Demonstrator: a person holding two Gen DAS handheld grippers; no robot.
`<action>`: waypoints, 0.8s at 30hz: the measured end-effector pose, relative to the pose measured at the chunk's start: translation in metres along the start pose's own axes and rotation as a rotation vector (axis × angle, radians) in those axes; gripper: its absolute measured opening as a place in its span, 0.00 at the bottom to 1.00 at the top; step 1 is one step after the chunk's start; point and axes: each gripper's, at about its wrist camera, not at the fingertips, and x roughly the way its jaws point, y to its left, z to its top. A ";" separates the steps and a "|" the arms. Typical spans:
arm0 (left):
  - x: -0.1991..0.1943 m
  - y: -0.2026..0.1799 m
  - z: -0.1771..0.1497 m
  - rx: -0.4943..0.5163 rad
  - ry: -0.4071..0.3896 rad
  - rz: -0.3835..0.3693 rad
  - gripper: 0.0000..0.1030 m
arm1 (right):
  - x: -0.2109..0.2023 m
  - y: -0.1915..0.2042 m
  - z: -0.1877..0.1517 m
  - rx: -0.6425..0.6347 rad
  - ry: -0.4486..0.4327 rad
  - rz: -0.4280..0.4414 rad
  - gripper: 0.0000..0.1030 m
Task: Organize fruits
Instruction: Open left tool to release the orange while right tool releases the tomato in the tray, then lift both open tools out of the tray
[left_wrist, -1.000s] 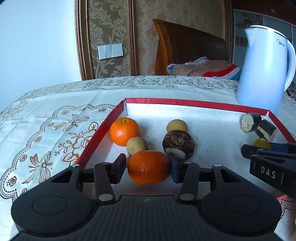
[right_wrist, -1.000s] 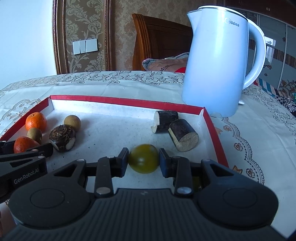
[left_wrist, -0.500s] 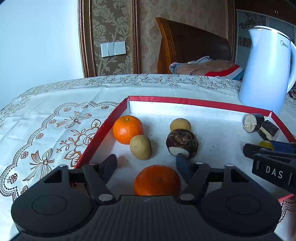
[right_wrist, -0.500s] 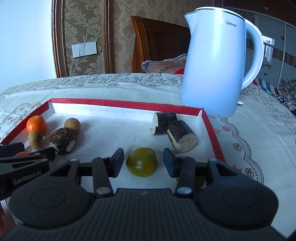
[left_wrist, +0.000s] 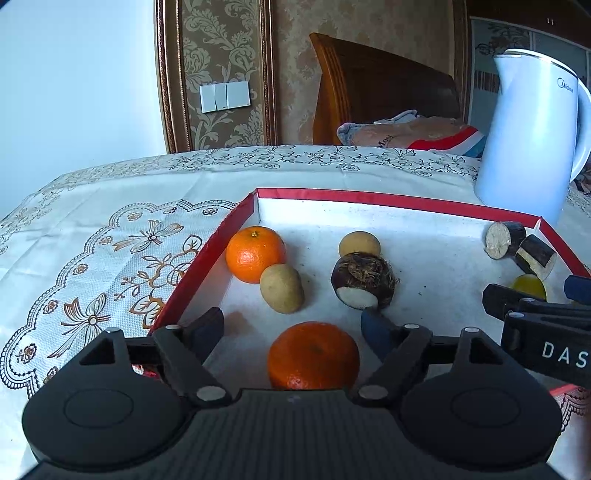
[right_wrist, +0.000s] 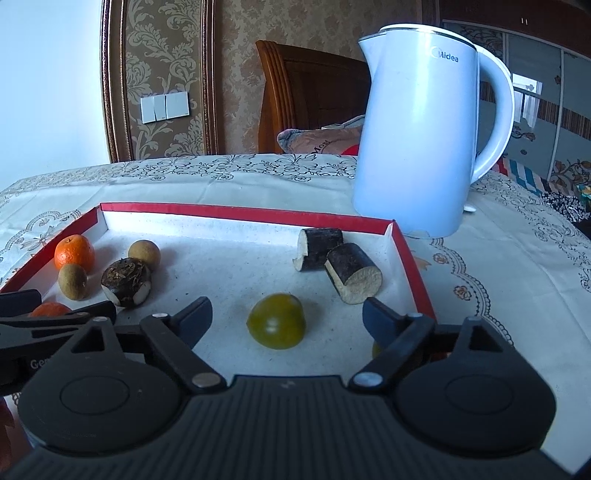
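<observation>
Both of your tongs are opening, pads clear of the fruit. Your left gripper has the near orange loose between its jaws at 6 o'clock in the red tray. Your right gripper likewise brackets the green fruit, resting on the tray floor. Both placements look complete. One yellow fruit behind the right finger appears outstanding.

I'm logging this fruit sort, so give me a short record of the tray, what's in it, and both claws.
tray: red-rimmed, on tablecloth
left side: two oranges, two small tan fruits, taro
right side: green fruit, two cane pieces
left claw: opening, near orange between jaws, untouched
right claw: opening, green fruit between jaws, untouched
kettle: behind tray
</observation>
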 end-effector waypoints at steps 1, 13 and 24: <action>0.000 -0.001 0.000 0.005 0.000 -0.001 0.79 | -0.001 0.000 0.000 0.002 -0.002 0.002 0.87; -0.018 0.001 -0.006 0.022 -0.035 -0.013 0.79 | -0.023 -0.003 -0.008 -0.004 -0.036 0.028 0.91; -0.052 0.012 -0.017 0.012 -0.087 -0.032 0.79 | -0.061 -0.017 -0.023 0.052 -0.082 0.058 0.97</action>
